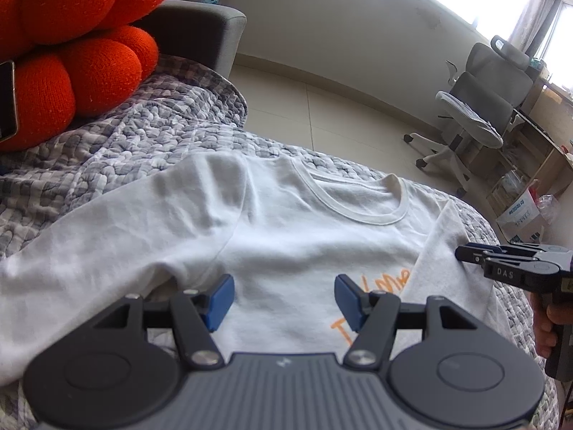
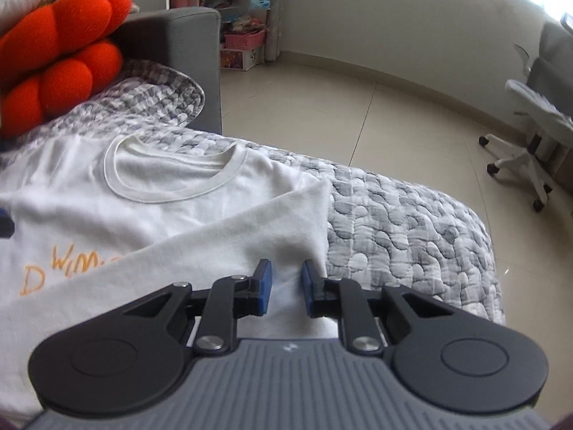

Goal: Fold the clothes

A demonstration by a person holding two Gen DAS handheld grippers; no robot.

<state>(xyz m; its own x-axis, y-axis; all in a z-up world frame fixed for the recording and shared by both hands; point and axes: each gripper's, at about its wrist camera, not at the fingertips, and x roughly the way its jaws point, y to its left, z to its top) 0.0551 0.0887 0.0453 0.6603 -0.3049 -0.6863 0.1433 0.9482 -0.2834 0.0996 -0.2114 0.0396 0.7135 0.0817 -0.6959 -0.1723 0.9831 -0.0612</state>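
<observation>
Left gripper hovering over the chest of the white T-shirt, blue pads wide apart, nothing between them. Right gripper at the shirt's right side, above the folded-over sleeve; jaws narrowed to a small gap, a ridge of white cloth in the gap, but cannot tell whether pads really press on it. T-shirt spread flat, front up, on grey-and-white quilted cover, round collar toward the far edge, orange lettering partly covered by the sleeve. Orange knot cushion behind, on the left. Office chair well apart on tiled floor.
</observation>
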